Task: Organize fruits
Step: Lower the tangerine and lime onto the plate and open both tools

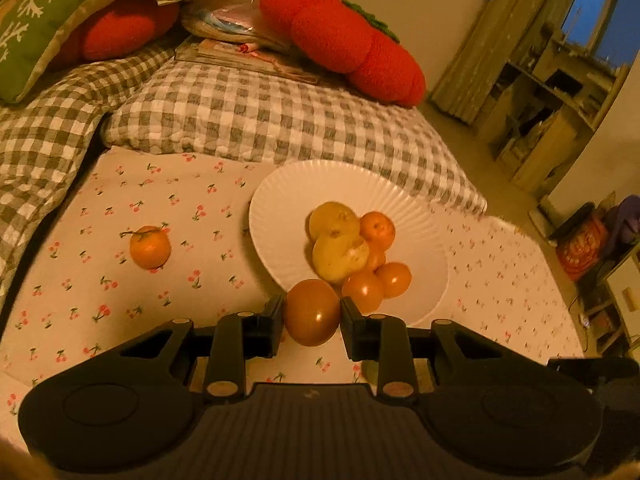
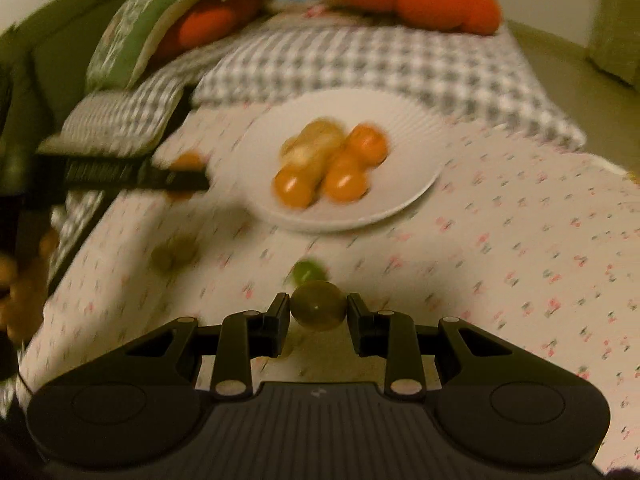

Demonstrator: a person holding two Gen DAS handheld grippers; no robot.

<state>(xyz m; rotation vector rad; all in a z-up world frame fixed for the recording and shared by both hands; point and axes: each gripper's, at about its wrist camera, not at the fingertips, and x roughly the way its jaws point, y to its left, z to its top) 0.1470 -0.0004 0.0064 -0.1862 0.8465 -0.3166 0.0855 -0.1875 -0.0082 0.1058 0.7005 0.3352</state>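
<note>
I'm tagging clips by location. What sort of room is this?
Probably a bedroom: a bed with a cherry-print sheet, a checked pillow and tomato-shaped cushion, beside a curtained window.

One plate point(image 1: 280, 200), two pears point(image 1: 334, 220), two grippers point(image 1: 312, 314).

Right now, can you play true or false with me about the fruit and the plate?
1. The left tool holds an orange-red fruit. True.
2. The white plate has nothing on it. False: several orange and yellow fruits sit piled on it.
3. The right tool holds a greenish fruit. True.
4. The orange with a stem lies on the plate. False: it lies alone on the cherry-print cloth, to the plate's left.
5. The cloth is plain blue. False: it is pale with small cherries.
</note>
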